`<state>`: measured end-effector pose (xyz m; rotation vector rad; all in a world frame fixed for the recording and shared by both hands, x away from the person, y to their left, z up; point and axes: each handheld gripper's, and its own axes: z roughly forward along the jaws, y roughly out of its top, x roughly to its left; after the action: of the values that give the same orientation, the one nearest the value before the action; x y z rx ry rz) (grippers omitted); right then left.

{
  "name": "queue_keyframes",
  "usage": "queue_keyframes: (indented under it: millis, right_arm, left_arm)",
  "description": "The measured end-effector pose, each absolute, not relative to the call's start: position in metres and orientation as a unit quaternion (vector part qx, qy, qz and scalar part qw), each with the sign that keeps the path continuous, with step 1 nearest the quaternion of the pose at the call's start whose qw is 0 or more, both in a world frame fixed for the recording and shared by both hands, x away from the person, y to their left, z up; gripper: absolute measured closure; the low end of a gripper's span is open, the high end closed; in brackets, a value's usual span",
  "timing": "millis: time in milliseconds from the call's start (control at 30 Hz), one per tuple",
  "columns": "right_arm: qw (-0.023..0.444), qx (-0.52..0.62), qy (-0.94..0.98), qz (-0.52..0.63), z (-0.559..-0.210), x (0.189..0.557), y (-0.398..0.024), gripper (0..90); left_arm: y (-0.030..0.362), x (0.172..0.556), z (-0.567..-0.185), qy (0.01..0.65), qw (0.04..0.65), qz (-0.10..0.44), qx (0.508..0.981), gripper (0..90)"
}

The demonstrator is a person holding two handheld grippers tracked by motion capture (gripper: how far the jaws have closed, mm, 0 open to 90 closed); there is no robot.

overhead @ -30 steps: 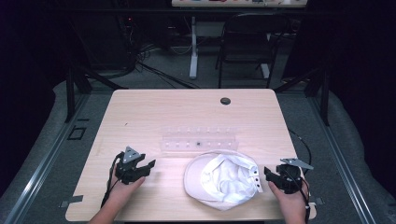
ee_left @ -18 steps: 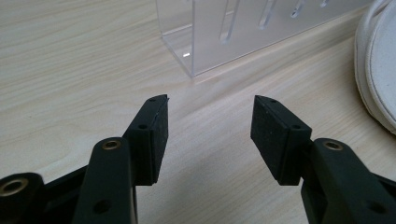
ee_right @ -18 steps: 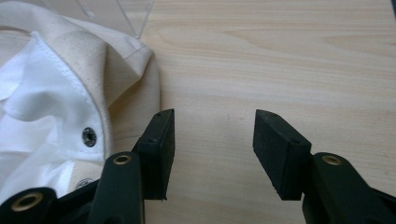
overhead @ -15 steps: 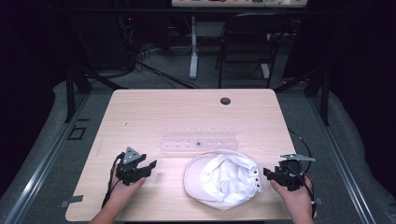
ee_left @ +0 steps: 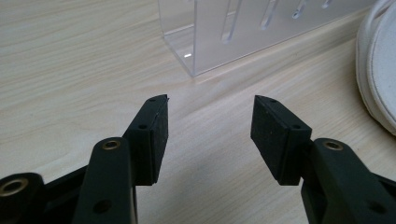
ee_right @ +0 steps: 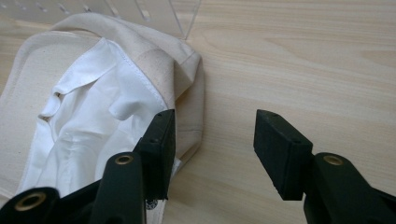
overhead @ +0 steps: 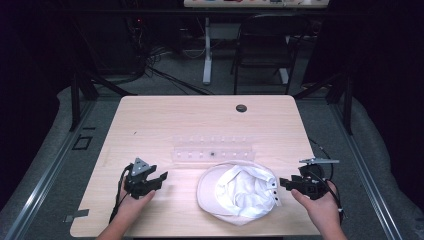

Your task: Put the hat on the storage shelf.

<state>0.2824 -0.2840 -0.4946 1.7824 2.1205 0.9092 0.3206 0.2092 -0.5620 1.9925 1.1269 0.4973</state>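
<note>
An off-white cap [overhead: 237, 192] lies upside down on the wooden table [overhead: 200, 120] near its front edge, its white lining facing up. My right gripper [overhead: 284, 183] hovers open at the cap's right edge. In the right gripper view its jaws [ee_right: 215, 119] stand wide apart, the left one above the cap's rim [ee_right: 187, 93], and nothing sits between the pads. My left gripper [overhead: 160, 180] is open to the left of the cap. Its pads [ee_left: 210, 105] frame bare wood, with the cap's edge [ee_left: 378, 70] at the far right.
A clear plastic rack [overhead: 212, 150] with a row of slots stands just behind the cap, close ahead in the left gripper view [ee_left: 243, 32]. A round cable hole [overhead: 241, 108] sits near the table's far edge. A chair [overhead: 265, 45] and cables are beyond the table.
My right hand has lifted its gripper a little at the cap's right edge. The left gripper and the cap have stayed where they were.
</note>
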Motion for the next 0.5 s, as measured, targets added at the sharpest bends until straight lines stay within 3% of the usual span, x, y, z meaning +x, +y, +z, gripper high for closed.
queue_keyframes:
  millis: [500]
  right_arm:
    - [0.039, 0.621, 0.718, 0.311, -0.4929, 0.2895, -0.2795, 45.4]
  left_arm:
    - [0.2065, 0.3206, -0.5645, 0.442, 0.377, 0.198, 0.79, 45.9]
